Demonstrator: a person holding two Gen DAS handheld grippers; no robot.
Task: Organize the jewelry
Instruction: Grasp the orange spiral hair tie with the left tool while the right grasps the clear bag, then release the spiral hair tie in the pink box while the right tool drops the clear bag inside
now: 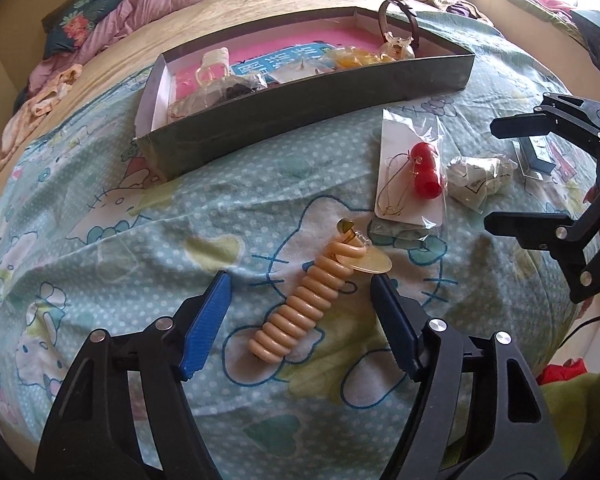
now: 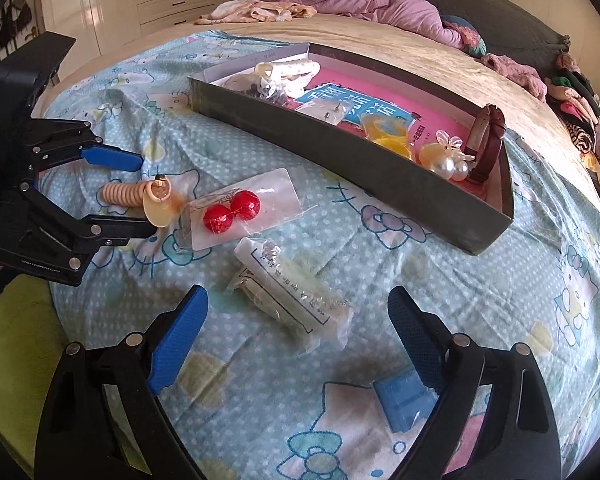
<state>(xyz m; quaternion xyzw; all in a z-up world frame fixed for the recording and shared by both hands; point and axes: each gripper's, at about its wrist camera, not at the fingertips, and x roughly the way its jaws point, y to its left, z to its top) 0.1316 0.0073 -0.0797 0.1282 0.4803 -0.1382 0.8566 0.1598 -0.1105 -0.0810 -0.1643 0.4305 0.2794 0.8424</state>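
A beige spiral coil with a flat disc lies on the cartoon-print sheet between the jaws of my left gripper; the blue pads stand either side of it without pressing. My right gripper is open over a clear packet with a white label. A card with two red ball earrings lies between the coil and that packet. From the right wrist, the left gripper shows at the left edge. From the left wrist, the right gripper shows at the right, next to the packet.
A shallow dark box sits further back on the bed, holding a brown-strap watch, pearl clip, yellow pieces and a white hair claw. A small blue packet lies by my right finger. Rumpled clothes line the far edge.
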